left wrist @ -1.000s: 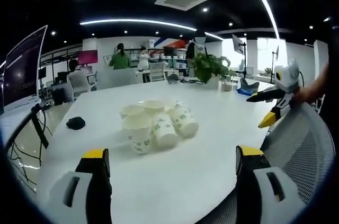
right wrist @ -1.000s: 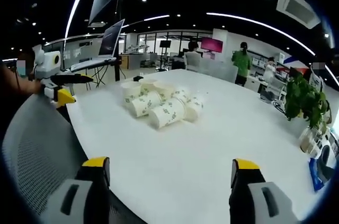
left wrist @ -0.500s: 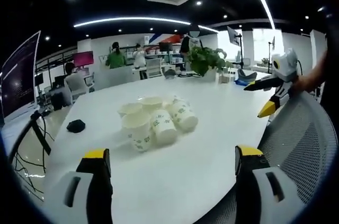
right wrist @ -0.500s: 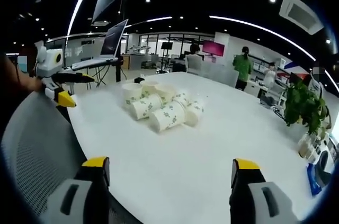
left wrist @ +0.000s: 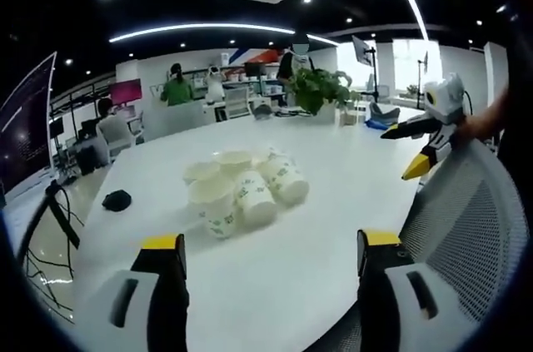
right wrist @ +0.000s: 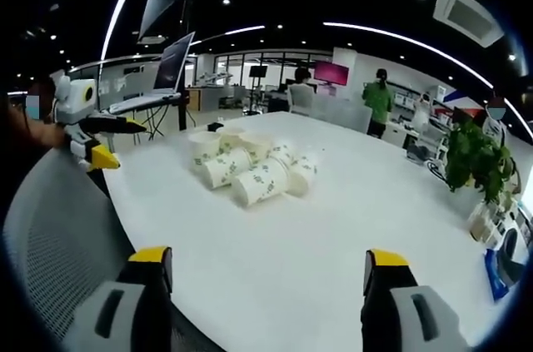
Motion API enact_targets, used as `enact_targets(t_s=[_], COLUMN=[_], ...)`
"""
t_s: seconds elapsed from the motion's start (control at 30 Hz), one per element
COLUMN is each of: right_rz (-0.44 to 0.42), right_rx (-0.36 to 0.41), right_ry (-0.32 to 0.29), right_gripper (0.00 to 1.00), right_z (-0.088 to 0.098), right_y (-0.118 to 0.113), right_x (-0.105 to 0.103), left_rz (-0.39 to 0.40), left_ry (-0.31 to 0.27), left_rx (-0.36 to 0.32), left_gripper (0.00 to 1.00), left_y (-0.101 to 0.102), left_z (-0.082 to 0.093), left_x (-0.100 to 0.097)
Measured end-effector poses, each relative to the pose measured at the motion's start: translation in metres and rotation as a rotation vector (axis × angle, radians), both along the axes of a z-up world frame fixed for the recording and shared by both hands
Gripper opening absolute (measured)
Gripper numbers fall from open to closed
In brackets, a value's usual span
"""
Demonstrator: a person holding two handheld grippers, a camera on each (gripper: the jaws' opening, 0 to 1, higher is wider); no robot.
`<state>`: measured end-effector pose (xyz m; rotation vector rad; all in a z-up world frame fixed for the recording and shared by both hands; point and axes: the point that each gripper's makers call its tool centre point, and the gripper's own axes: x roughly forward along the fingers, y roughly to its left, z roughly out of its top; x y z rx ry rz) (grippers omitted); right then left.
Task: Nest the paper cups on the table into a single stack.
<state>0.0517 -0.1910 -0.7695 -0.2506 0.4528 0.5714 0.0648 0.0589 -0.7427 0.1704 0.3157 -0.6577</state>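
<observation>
Out past both claws, roughly mid-worktop, sits the whole job: a loose huddle of paper cups [left wrist: 241,190], some upright with their mouths up, others tipped on their sides with the green print showing. From the left claw [left wrist: 265,285] the pile lies straight ahead and a touch to the left, well apart from the yellow tips, with bare white worktop [left wrist: 316,244] in between; the jaws stand wide apart and hold nothing. Same story for the right claw [right wrist: 266,285]: spread open, empty, with the cups [right wrist: 250,171] ahead and a bit left of centre. The toppled cups nearest the right claw seem to lie with their long axes running across its line of sight, the closest one showing its open mouth off to the left, so I'd guess a sideways pinch on the wall is the easy way in there. On the left side the upright cups are the nearer ones, so that claw looks better placed to steady a base cup. Neither is clearly closer, honestly; both hang back over the worktop's near edge by the mesh chair back [left wrist: 466,227]. You can also spot each claw in the other's view, off at the side, held in a hand.
</observation>
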Motion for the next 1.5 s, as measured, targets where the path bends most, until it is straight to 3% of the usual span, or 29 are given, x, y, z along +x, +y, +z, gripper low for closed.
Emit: enact_targets(t_s=[0.23,0.37,0.53,0.87,1.17,1.5], right_rz=[-0.008,-0.015,0.000,-0.015,-0.018,-0.009], right_rx=[0.005,0.006,-0.003,-0.016,-0.015,-0.028], right_ry=[0.005,0.013,-0.002,0.015,0.013,0.018], right_gripper=[0.96,0.95,0.95,0.94,0.92,0.92], right_z=[0.000,-0.002,0.000,-0.004,-0.003,-0.005], right_y=[-0.001,-0.003,-0.001,-0.004,-0.005,-0.004], right_x=[0.000,0.000,-0.001,-0.001,0.000,-0.001], left_rz=[-0.053,-0.101,-0.155,-0.246,-0.297,-0.295], left_ry=[-0.023,-0.049,-0.052,-0.070,-0.042,0.032], left_rx=[0.030,0.056,0.096,0.144,0.197,0.184], left_gripper=[0.70,0.58,0.55,0.39,0.31,0.22], left_y=[-0.004,-0.010,-0.018,-0.028,-0.032,-0.029], left_z=[0.011,0.014,0.012,0.013,0.003,-0.006], left_x=[0.019,0.031,0.045,0.075,0.094,0.106])
